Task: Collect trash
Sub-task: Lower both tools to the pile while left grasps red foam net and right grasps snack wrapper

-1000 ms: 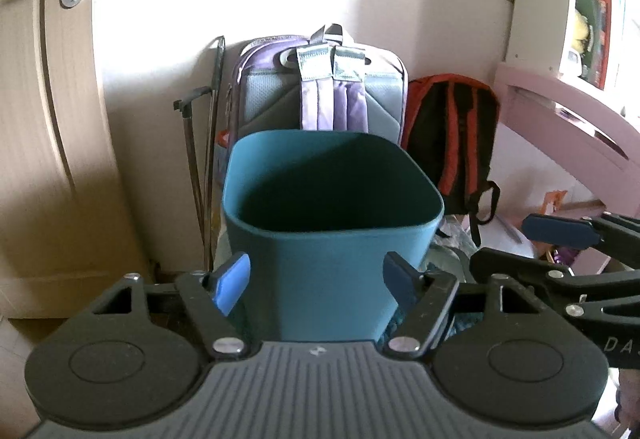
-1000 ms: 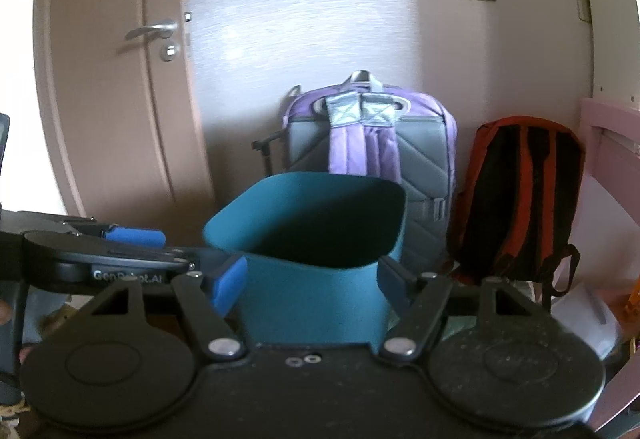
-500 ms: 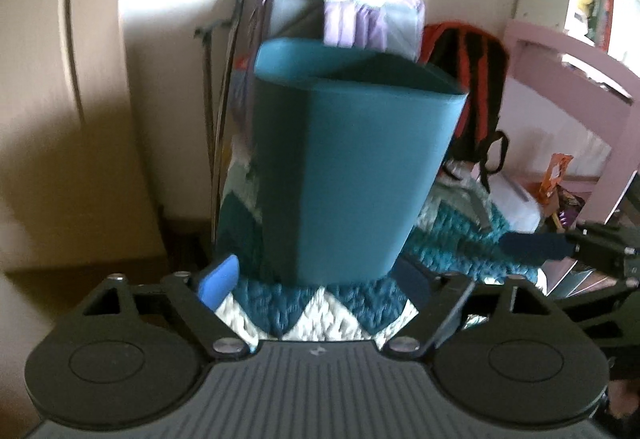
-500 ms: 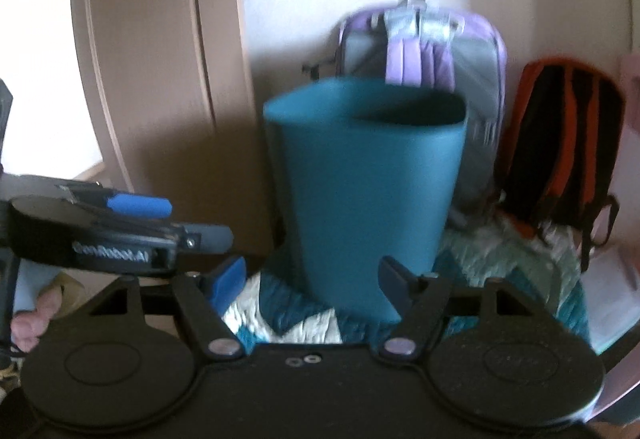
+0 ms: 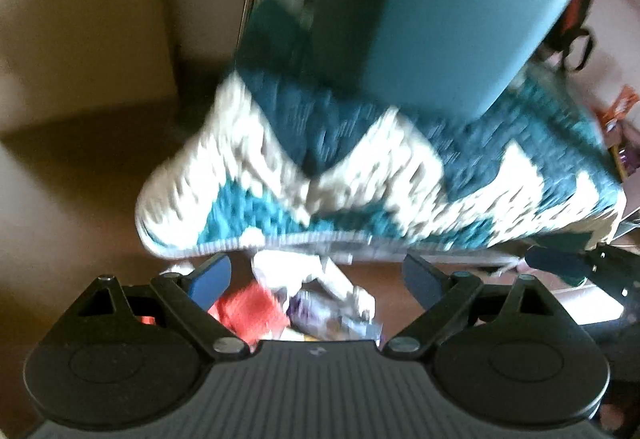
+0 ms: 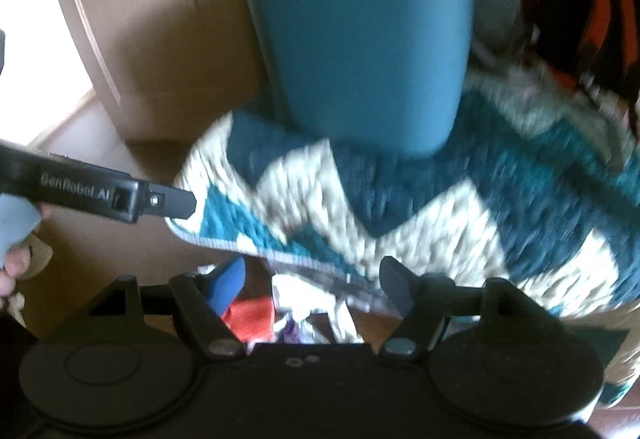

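Observation:
A teal trash bin (image 5: 448,7) stands on a teal-and-white zigzag rug (image 5: 360,183); it also shows in the right wrist view (image 6: 360,31). Trash lies on the brown floor at the rug's near edge: a red wrapper (image 5: 248,309), white crumpled paper (image 5: 288,271) and a purple wrapper (image 5: 320,315). The red wrapper (image 6: 252,317) and white paper (image 6: 296,293) show in the right wrist view too. My left gripper (image 5: 316,279) is open above the trash. My right gripper (image 6: 314,287) is open above the same pile. Both views are blurred.
A wooden door (image 6: 132,19) is at the left. Backpacks (image 6: 580,11) lean on the wall behind the bin. Orange packaging (image 5: 616,111) lies at the rug's far right. The other gripper shows at each view's side (image 6: 100,193).
Both grippers have tilted down from the bin's rim toward the floor. The rug's near edge and the trash pile have come into view. Both stay open.

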The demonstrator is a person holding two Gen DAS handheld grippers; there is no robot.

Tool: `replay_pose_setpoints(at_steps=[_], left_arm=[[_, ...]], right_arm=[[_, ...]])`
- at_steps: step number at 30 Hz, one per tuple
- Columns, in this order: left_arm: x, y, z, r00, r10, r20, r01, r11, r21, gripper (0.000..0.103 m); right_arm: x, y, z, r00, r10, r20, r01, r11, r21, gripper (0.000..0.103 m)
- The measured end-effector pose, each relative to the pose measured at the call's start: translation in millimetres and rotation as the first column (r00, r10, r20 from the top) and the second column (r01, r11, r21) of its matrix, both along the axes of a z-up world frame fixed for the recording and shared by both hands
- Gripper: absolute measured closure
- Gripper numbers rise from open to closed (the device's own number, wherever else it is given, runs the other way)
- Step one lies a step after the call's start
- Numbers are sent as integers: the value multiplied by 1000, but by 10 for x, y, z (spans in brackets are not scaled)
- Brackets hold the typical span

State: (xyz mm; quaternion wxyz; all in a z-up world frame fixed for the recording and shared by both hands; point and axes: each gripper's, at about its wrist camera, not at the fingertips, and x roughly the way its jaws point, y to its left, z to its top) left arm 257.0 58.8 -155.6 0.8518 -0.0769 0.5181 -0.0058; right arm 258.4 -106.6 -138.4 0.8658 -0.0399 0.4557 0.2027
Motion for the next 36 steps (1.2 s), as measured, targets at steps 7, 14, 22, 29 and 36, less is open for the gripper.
replay_pose_setpoints(at_steps=[7,14,22,29,36], left_arm=[[310,159,-879,969,130,-209,-125,991,35,10],[581,274,-1797,898,227,-377,-218,974,69,10],[751,298,-2634,844,223,-488,-211,974,80,10],[811,253,-3135,807,209,-552,-184,978,101,10],[790,295,-3408,781,230,-581,-193,973,127,13]], right_arm=[[152,-11,-862,991,21,-135,-25,999,-32,29],[345,94,-1614,966,67,-251,-97,990,-107,29],[422,197,-2386,926,117,-360,-190,966,-175,29],[509,333,-2834,901,170,-400,-267,942,-202,30],[619,497,-3167,879,202,-431,-307,932,-190,31]])
